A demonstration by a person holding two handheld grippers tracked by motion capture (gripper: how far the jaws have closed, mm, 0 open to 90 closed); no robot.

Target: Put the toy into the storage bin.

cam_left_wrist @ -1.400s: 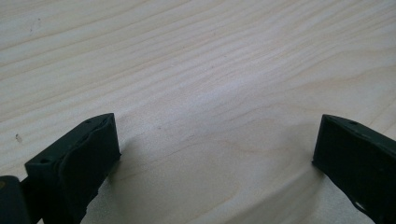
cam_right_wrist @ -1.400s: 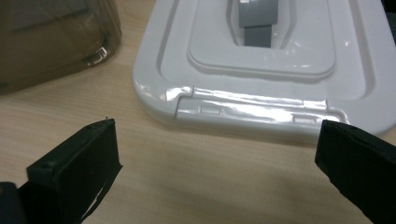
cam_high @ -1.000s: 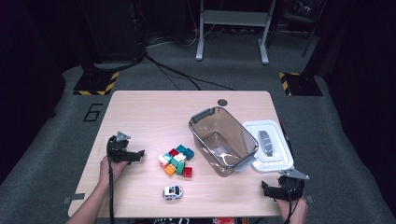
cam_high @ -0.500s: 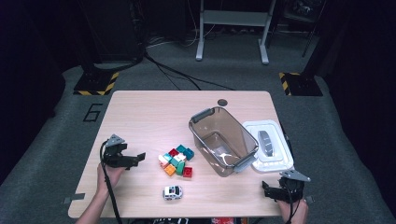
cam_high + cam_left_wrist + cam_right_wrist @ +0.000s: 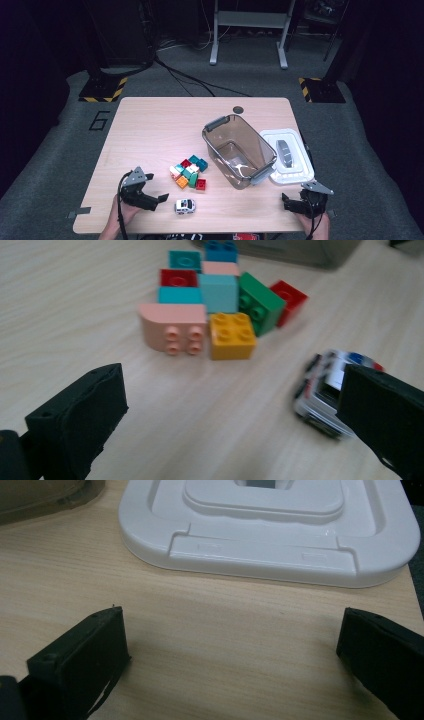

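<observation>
Evidently the left gripper [image 5: 161,198] is lined up for the toy car [image 5: 185,206]: jaws spread wide, empty, car just beside the right jaw at the table's [image 5: 150,130] near edge. Right gripper [image 5: 286,201] idles, jaws apart, in front of the smooth white lid [image 5: 270,525]. Studded plastic bricks [image 5: 220,305] are clustered beside the translucent bin [image 5: 239,150]. Pale woodgrain top.

From the high view we look forward and down over the whole table [image 5: 150,130]. The left gripper view sits low and close, facing the brick pile [image 5: 215,310] and toy car [image 5: 330,390], both shared with the high view. The right gripper view faces the white lid [image 5: 270,530] closely.
</observation>
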